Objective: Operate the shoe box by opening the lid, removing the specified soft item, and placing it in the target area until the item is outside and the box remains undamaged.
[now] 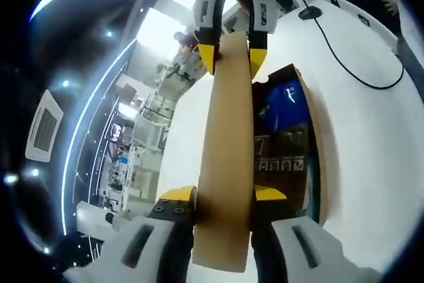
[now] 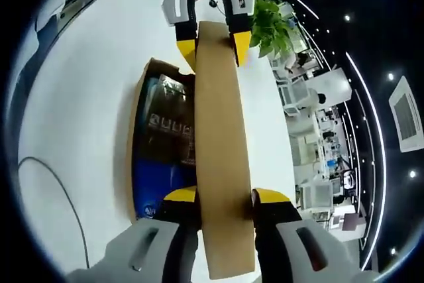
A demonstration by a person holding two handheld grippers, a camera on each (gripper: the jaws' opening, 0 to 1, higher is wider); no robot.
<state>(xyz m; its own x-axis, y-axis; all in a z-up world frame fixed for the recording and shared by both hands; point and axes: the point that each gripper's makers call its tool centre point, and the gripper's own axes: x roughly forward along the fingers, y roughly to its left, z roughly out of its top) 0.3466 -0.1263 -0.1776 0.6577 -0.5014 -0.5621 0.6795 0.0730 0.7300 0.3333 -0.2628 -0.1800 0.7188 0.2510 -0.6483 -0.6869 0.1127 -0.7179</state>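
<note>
No text, brand or number can be read. On the blue packaging point(image 1: 286, 101) inside the shoe box point(image 2: 142, 130), a small white mark is seen in the left gripper view, but its form cannot be made out. A row of small white symbols point(image 2: 167, 124) is printed on the dark panel of that packaging; they are too small to be read.

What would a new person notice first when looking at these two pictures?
The brown cardboard lid stands out first: it runs up the middle of both views, with the left gripper clamped on one end and the right gripper on the other. Beside it, the open shoe box rests on the white table, showing a blue item inside.
</note>
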